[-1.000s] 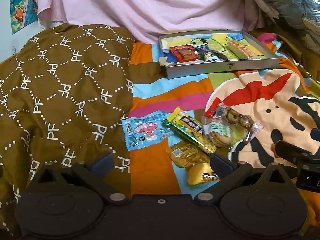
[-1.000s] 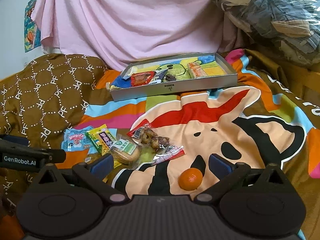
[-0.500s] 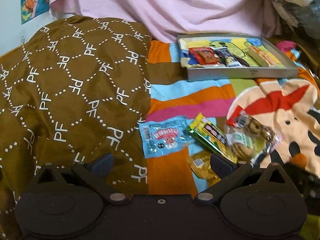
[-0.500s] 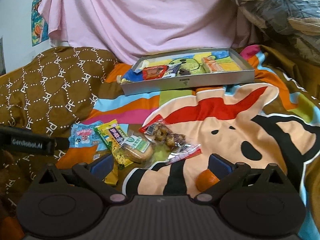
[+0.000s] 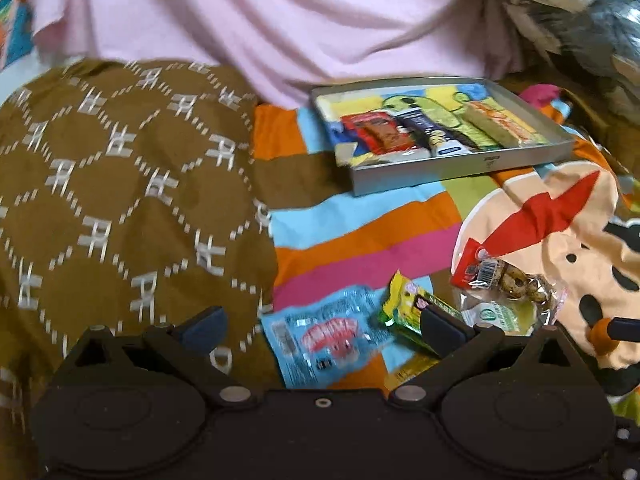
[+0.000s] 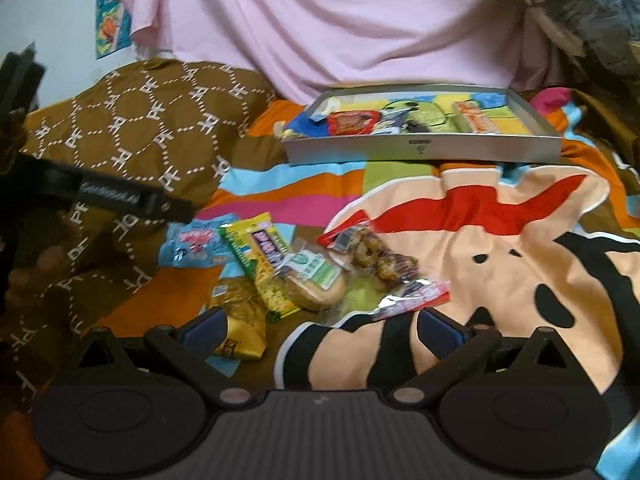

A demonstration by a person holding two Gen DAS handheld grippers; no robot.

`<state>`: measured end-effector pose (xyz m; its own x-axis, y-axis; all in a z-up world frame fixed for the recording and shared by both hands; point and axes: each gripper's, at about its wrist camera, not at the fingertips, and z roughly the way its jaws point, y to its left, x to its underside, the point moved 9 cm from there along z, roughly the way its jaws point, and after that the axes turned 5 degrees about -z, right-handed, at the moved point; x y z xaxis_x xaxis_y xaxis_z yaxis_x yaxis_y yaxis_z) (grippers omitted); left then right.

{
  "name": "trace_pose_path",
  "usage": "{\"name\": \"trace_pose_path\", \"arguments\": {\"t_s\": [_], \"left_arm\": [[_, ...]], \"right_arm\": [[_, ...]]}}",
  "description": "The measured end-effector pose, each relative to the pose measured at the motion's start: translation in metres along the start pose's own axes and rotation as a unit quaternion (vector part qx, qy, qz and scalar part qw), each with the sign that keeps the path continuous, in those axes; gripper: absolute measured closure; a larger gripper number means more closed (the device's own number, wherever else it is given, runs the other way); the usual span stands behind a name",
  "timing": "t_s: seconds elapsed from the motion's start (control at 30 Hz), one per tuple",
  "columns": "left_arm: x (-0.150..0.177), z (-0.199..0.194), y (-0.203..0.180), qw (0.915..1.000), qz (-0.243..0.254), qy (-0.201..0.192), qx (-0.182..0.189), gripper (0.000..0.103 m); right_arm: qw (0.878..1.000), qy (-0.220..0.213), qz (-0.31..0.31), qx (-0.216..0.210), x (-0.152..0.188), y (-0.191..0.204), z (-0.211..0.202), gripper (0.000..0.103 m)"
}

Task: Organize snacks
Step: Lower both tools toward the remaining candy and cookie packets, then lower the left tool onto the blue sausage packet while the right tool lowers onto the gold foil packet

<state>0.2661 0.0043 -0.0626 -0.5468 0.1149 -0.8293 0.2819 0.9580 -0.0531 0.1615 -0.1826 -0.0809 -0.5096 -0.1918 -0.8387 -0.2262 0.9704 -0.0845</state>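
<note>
Blanket (image 5: 360, 232): blue packet (image 5: 320, 336) between left jaws.

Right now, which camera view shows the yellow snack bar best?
The right wrist view: the yellow snack bar lies almost fully visible, only its lower edge under the clear bun packet. In the left wrist view, one finger covers much of it.
</note>
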Motion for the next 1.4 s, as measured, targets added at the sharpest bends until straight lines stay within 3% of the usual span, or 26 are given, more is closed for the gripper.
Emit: {"name": "trace_pose_path", "arguments": {"t_s": [0.13, 0.47, 0.8, 1.13, 1.4], "left_arm": [[-0.005, 0.011, 0.003, 0.9994, 0.032, -0.009, 0.001, 0.001], [-0.007, 0.031, 0.014, 0.9997, 0.023, 0.000, 0.008, 0.001], [-0.010, 0.041, 0.016, 0.9996, 0.021, 0.001, 0.020, 0.001], [-0.009, 0.051, 0.015, 0.9991, 0.014, 0.013, 0.037, 0.001], [-0.002, 0.060, 0.006, 0.9951, 0.046, 0.035, 0.081, 0.001]], "right_arm": [[0.999, 0.021, -0.016, -0.026, 0.002, 0.010, 0.007, 0.000], [0.993, 0.080, -0.043, -0.072, -0.003, 0.035, 0.033, 0.000], [0.988, 0.132, -0.015, -0.075, 0.002, 0.047, 0.059, 0.000], [0.988, 0.142, -0.005, -0.067, 0.002, 0.048, 0.066, 0.000], [0.986, 0.138, -0.006, -0.095, -0.002, 0.058, 0.071, 0.000]]}}
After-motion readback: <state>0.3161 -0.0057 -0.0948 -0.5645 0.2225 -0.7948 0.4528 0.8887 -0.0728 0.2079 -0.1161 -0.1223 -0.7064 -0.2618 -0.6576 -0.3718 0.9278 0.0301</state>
